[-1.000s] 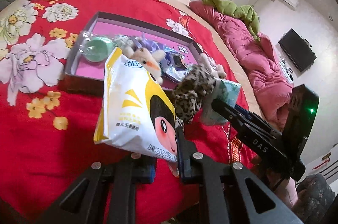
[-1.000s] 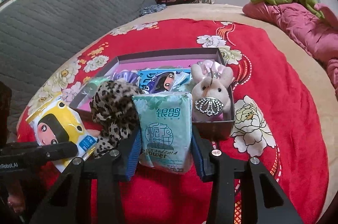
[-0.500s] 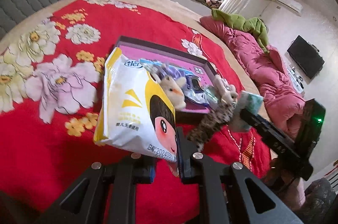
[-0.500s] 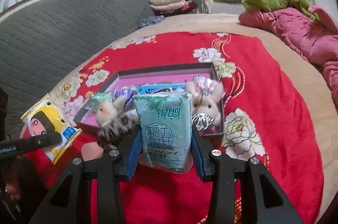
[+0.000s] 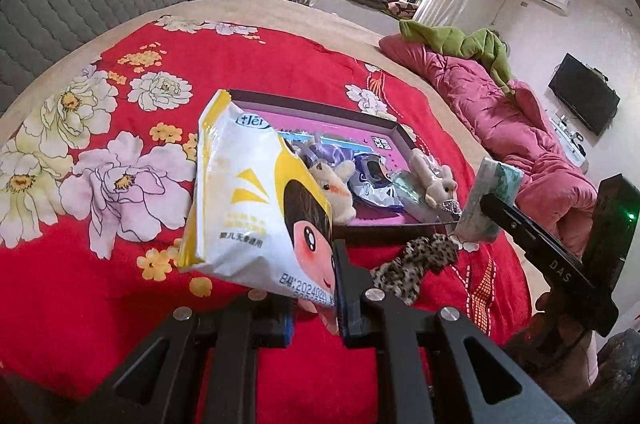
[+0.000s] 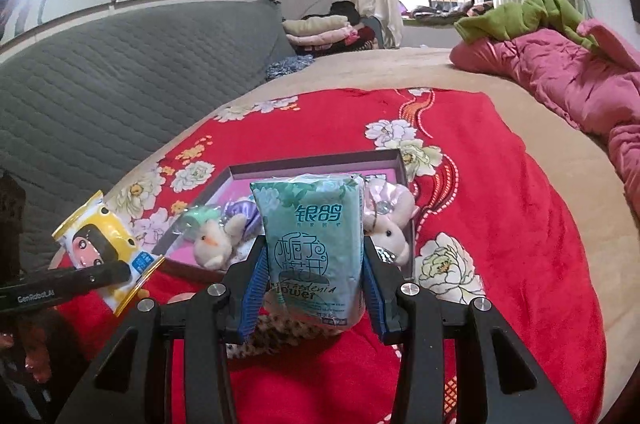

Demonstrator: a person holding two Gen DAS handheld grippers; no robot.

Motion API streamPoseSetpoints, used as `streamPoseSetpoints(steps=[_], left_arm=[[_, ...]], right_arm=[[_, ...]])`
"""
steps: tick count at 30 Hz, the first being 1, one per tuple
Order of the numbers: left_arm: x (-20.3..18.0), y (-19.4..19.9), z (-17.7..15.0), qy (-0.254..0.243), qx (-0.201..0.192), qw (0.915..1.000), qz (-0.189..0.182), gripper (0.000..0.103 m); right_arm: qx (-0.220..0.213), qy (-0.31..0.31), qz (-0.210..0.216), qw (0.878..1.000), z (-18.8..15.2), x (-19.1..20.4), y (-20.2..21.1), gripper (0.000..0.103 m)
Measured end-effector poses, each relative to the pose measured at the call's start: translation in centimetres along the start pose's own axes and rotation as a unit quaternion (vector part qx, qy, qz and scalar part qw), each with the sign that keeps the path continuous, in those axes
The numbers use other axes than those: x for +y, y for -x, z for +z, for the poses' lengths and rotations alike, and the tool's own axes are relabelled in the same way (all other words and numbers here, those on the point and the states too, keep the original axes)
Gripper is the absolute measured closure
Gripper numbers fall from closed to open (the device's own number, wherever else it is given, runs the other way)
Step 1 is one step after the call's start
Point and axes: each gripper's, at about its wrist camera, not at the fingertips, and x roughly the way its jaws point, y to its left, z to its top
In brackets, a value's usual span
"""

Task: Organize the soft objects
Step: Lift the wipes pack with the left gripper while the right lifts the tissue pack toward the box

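The left gripper [image 5: 312, 298] jaws pinch a yellow wipes pack [image 5: 256, 207], the right gripper [image 6: 312, 288] jaws squeeze a green tissue pack [image 6: 312, 244], and both likely go next into the box [image 6: 312, 159].

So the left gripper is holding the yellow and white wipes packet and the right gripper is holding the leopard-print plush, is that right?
Not quite. The left gripper does hold the yellow and white wipes packet, but the right gripper is shut on the green tissue pack, as the right wrist view shows. The leopard-print plush lies on the red floral bedspread.
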Motion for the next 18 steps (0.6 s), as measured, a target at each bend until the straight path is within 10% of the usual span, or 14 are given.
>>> streamPoseSetpoints(steps=[18], left_arm=[[1.4,-2.7,2.8,0.009,0.000,1.0000,0.003,0.087]], right_arm=[[0.005,0.033,0.009,0.999,0.5,1.5,-1.9,0.058]])
